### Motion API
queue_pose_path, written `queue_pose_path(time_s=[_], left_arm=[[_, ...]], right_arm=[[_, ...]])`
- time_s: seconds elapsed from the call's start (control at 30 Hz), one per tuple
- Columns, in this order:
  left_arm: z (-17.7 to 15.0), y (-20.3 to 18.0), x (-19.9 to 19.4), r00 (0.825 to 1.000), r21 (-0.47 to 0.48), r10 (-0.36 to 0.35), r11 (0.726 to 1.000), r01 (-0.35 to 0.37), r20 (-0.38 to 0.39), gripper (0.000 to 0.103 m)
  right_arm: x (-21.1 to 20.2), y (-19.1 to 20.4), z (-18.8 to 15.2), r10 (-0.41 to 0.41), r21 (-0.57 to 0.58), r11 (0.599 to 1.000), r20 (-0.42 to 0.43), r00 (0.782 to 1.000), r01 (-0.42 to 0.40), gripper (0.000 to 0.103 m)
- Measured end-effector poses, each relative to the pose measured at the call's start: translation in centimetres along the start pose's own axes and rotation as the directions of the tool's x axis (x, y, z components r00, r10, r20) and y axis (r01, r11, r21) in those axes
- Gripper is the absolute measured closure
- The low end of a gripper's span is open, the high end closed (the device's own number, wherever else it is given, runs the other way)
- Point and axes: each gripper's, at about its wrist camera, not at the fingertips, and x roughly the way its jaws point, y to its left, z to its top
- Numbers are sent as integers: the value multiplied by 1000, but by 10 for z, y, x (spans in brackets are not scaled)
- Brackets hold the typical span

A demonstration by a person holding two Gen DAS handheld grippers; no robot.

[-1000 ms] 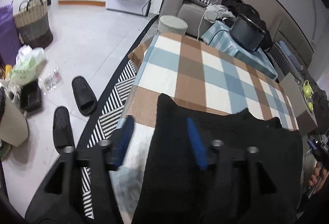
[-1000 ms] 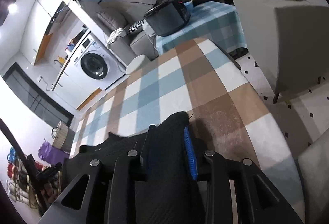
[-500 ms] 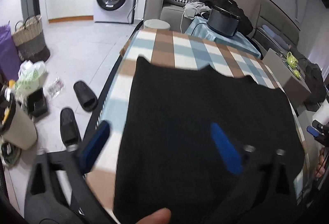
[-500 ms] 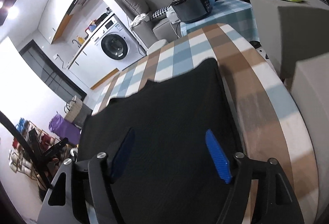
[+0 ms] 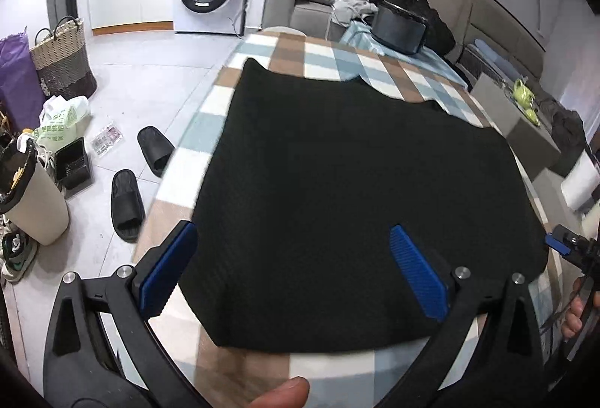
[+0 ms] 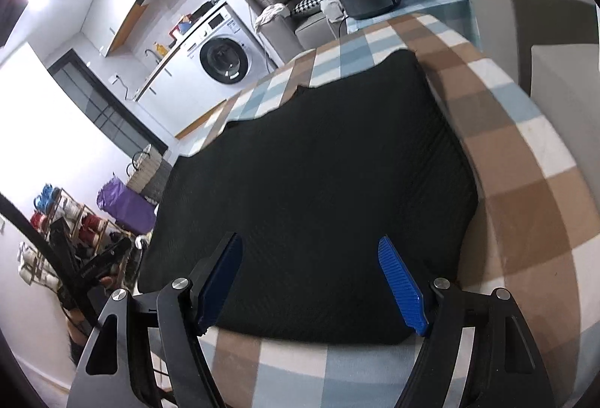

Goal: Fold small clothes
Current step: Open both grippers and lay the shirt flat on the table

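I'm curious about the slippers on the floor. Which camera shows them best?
The left wrist view: both black slippers lie in plain sight on the tiles beside the table. The right wrist view does not show them.

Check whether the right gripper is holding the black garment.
No, the right gripper is open, and the black garment lies flat on the checked cloth.

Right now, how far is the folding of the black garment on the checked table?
Done: the black garment lies spread flat on the checked tablecloth, its edges smooth. In hand: nothing; the left gripper and the right gripper stand open above its near edge, their jaws having just opened, with no cloth pinched. Left: no fold shows yet, so all the folding probably remains.
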Motion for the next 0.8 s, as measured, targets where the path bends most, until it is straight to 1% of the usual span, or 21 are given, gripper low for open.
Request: queue_pose_path(time_s=[0.1,0.13,0.2,0.33,0.4,0.47,0.6,0.67,0.73,0.8], left_arm=[[-8,-8,-4,1000,22,-7,1000,7,-7,1],[-10,-10,-5,1000,26,-16,1000,16,-8,1],[-14,-13,-9,999,28,-30,999,30,-12,1],[-20,-19,-11,998,41,-51,998,52,-26,1],[-26,-23,-9,997,42,-56,997,58,-44,1],[-30,-28,-4,996,49,-68,996,71,-61,1],[-41,-34,7,995,76,-42,996,49,-85,1],[-45,-35,14,995,85,-23,996,31,-99,1],[-48,-35,17,994,93,-16,995,26,-105,1],[-48,-38,18,994,107,-8,994,20,-107,1]], right_arm=[[7,-1,-11,-53,-18,998,-26,998,53,27],[7,0,-15,-72,-24,997,-30,997,71,29],[4,6,-21,-80,-48,996,-29,996,78,29],[4,24,-22,-42,-96,995,-10,999,41,29],[12,29,-21,-28,-95,995,-30,999,25,29],[23,33,-22,-33,-99,995,-52,998,28,29],[35,29,-23,-47,-109,993,-82,995,38,29],[31,20,-24,-40,-86,996,-85,996,33,30],[24,12,-26,-61,-72,996,-79,995,55,31],[16,7,-27,-65,-67,996,-76,995,60,34]])
